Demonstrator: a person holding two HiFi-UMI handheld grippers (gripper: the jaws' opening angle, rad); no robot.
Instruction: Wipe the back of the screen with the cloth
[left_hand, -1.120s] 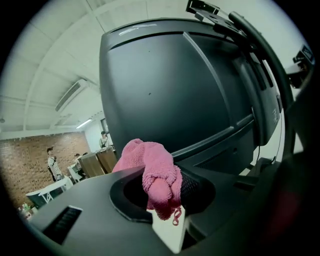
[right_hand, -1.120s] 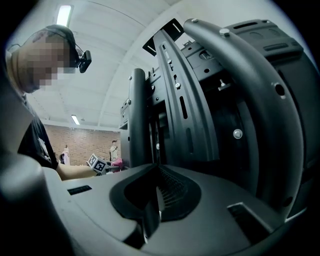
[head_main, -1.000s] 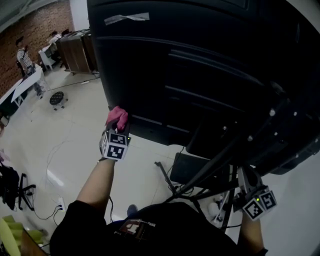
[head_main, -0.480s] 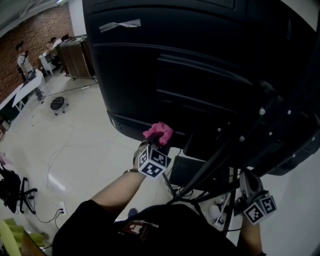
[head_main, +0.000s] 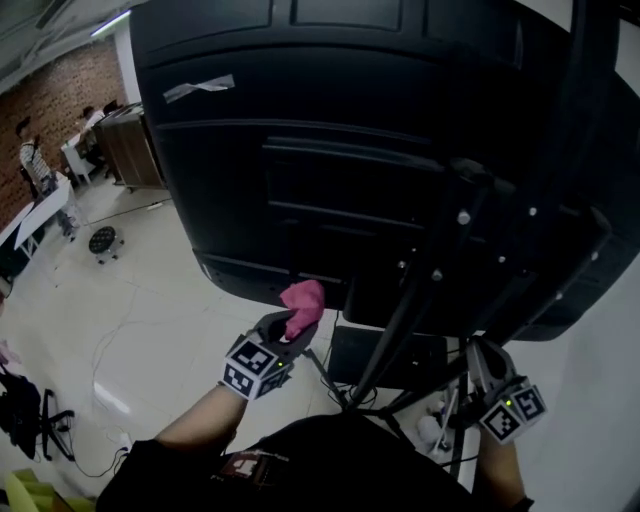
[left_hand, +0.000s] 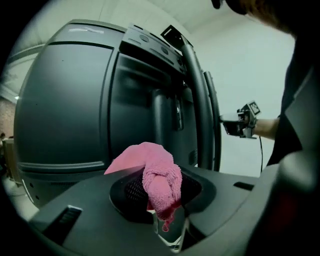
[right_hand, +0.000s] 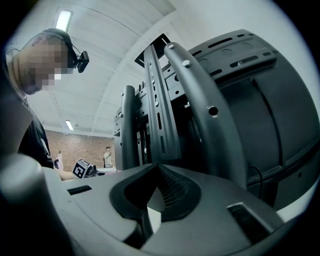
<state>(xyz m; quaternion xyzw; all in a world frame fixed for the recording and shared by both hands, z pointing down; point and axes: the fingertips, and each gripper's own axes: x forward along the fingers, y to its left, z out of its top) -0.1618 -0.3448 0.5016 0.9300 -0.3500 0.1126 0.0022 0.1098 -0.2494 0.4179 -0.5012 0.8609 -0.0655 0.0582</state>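
Our left gripper (head_main: 292, 332) clamps the pink cloth (head_main: 303, 297) by the screen's (head_main: 330, 150) lower edge; our right gripper (head_main: 486, 358) stays low, clenched.

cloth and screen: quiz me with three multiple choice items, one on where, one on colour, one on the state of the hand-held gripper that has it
1. Which part of the screen is the cloth nearest?
A. its top edge
B. its lower edge
C. the strip of tape high on its back

2. What colour is the cloth?
A. white
B. blue
C. pink

3. How is the left hand-held gripper?
A. shut on the cloth
B. open and empty
C. shut on a cable

Answers:
1. B, since the head view shows the cloth just under the black panel's bottom rim.
2. C, since it shows pink in both the head view and the left gripper view.
3. A, since the left gripper view shows the cloth bunched and pinched between the jaws.
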